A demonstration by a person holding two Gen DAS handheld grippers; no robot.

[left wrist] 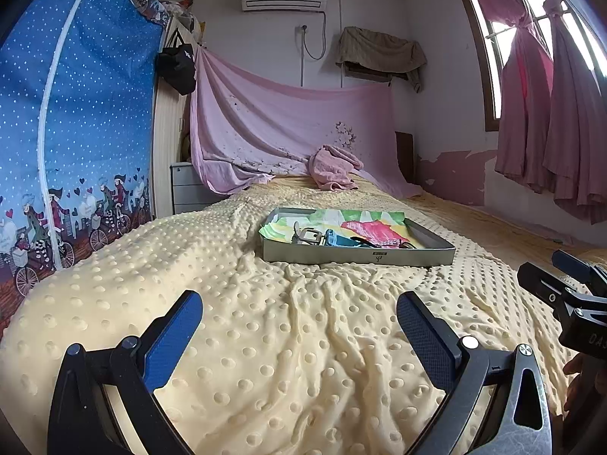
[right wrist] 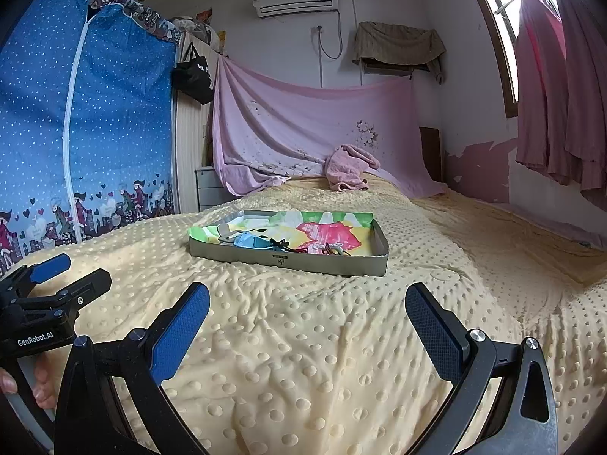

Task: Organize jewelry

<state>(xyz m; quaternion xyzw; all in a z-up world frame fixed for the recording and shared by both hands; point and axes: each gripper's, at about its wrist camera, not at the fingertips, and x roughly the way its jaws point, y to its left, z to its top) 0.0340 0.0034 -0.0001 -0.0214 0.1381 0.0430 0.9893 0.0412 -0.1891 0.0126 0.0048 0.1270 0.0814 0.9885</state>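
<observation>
Left hand-held gripper (left wrist: 299,314): seen nearest the lens in the left wrist view, blue pads spread wide apart, nothing held between them; it is held above the blanket, on the near side of the tray and well apart from it.
Right hand-held gripper (right wrist: 307,307): likewise spread wide with nothing gripped, held above the blanket on the near side of the tray; it is also seen at the right edge of the left wrist view.
Tray (right wrist: 341,263): a shallow grey box with low walls, laid flat on the blanket, lined with a brightly coloured printed cloth (right wrist: 326,233).
Jewelry (right wrist: 334,251): small pieces are seen lying inside the tray against its near wall, toward its right corner; their kind cannot be told.
Blue item (right wrist: 252,242): lying inside the tray near its left end, beside a pale looped piece; what it is cannot be told.
Blanket (right wrist: 303,341): cream, dotted with raised bumps, spread under the tray and rumpled on its near side.
Pink towel (right wrist: 351,167): bunched up on the bed beyond the tray's far wall.
Blue dotted wardrobe cover (right wrist: 114,113): standing to the left of the tray.
</observation>
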